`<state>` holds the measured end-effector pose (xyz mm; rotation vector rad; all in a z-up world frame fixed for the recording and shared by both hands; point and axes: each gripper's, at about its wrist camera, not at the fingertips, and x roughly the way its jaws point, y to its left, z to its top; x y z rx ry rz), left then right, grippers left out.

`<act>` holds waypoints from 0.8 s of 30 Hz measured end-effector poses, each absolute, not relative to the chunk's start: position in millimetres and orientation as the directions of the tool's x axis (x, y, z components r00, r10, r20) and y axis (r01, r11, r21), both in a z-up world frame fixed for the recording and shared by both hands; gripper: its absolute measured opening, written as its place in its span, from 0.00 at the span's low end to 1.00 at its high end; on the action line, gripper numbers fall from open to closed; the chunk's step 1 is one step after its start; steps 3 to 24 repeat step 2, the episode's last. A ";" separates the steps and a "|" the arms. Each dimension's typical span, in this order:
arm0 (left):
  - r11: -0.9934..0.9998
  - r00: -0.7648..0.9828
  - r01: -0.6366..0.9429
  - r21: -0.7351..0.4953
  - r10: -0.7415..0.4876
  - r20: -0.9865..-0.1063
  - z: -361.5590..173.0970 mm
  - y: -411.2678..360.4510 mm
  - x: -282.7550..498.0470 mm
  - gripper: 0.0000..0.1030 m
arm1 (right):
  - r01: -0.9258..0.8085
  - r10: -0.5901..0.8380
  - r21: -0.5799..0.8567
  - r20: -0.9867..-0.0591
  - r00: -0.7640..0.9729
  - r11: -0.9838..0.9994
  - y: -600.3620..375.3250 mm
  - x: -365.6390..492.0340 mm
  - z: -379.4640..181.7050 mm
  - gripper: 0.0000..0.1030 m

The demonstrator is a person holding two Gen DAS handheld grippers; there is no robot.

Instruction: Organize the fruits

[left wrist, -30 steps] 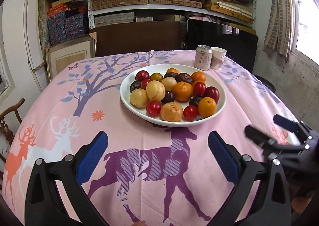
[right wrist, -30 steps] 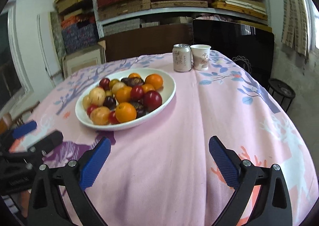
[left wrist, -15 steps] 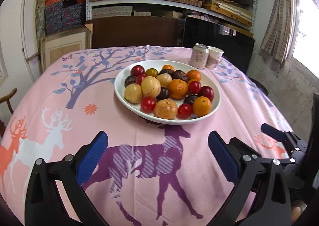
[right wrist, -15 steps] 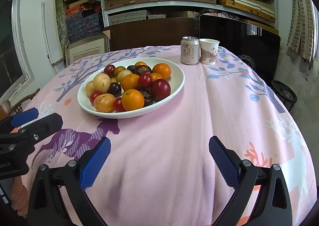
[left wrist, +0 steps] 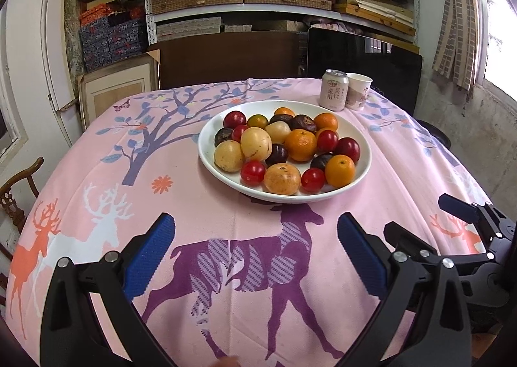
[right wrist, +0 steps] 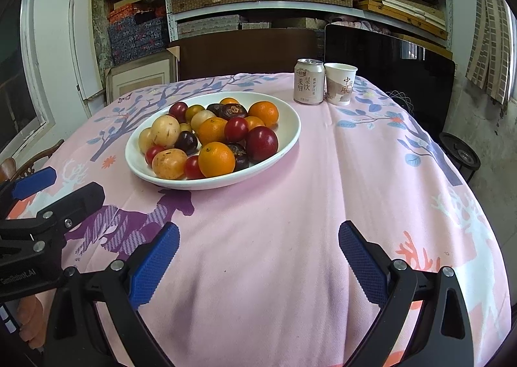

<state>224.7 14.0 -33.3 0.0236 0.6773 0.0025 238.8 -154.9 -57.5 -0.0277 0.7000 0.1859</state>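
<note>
Looking along the left gripper (left wrist: 255, 257), its blue-padded fingers (left wrist: 150, 257) stand wide apart over the pink deer-print tablecloth (left wrist: 226, 211), with nothing between them. Ahead sits the white plate (left wrist: 363, 173) piled with fruits (left wrist: 284, 148): oranges, red and dark plums, small tomatoes and pale yellow rounds, all within the rim. Behind the plate, near the far table edge, a drink can (left wrist: 334, 93) and a paper cup (left wrist: 357, 95) stand just beside each other. The right gripper (left wrist: 452, 218) shows at the right edge, low over the cloth, its jaws parted.

From the right wrist, the right gripper (right wrist: 258, 257) is likewise spread wide and empty above bare cloth. The plate (right wrist: 290, 137) lies ahead and to the left, the fruits (right wrist: 210, 140) heaped in it; can (right wrist: 308, 80) and cup (right wrist: 339, 84) stand upright beyond it. The left gripper (right wrist: 48, 189) enters at the left edge, open, holding nothing
</note>
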 end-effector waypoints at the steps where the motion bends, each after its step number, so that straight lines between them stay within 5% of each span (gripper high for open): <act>1: 1.000 0.779 0.004 0.023 0.011 -0.626 -33.3 13.9 224.7 0.96 | -0.180 0.161 0.036 -0.643 0.749 0.983 -154.9 238.7 -57.6 0.97; 24: 1.000 0.779 0.002 0.024 0.013 -0.627 -33.4 13.9 224.9 0.96 | -0.179 0.159 0.035 -0.642 0.750 0.983 -154.9 238.7 -57.6 0.97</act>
